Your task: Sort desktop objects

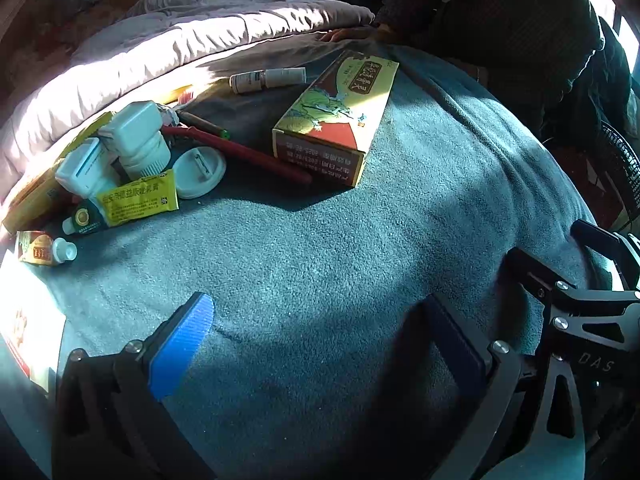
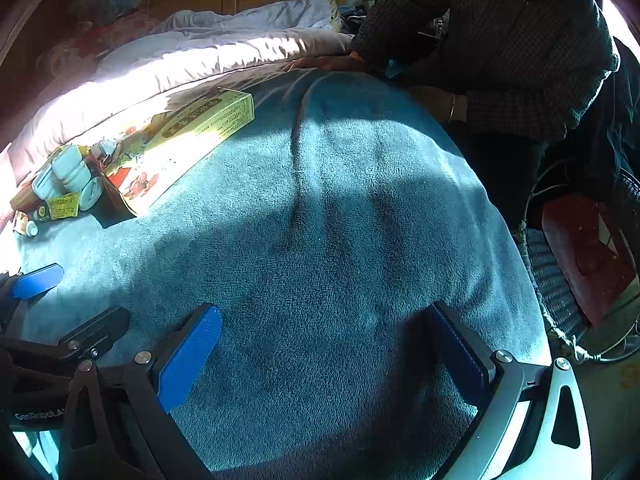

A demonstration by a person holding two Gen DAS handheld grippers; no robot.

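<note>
Grippers hover wide apart and empty over a teal blanket point(image 1: 320, 280): left gripper point(image 1: 320, 344), right gripper point(image 2: 324, 356). Ahead-left of the left one lie a long yellow box point(image 1: 336, 116), white bottles point(image 1: 132, 140) and a yellow sachet point(image 1: 138, 202), tightly clustered. Soft, sloping fabric could let a nudged bottle roll. "GenRobot.AI" and "DAS" mark the frames; box lettering is Chinese, unreadable.

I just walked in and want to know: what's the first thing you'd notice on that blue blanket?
The big yellow box with the green drawing stands out first, lying on the teal blanket toward the far side. Left of it sits a jumble of small white bottles, a round white cap and a red pen. Both tongs hang open and empty over bare blanket.
</note>
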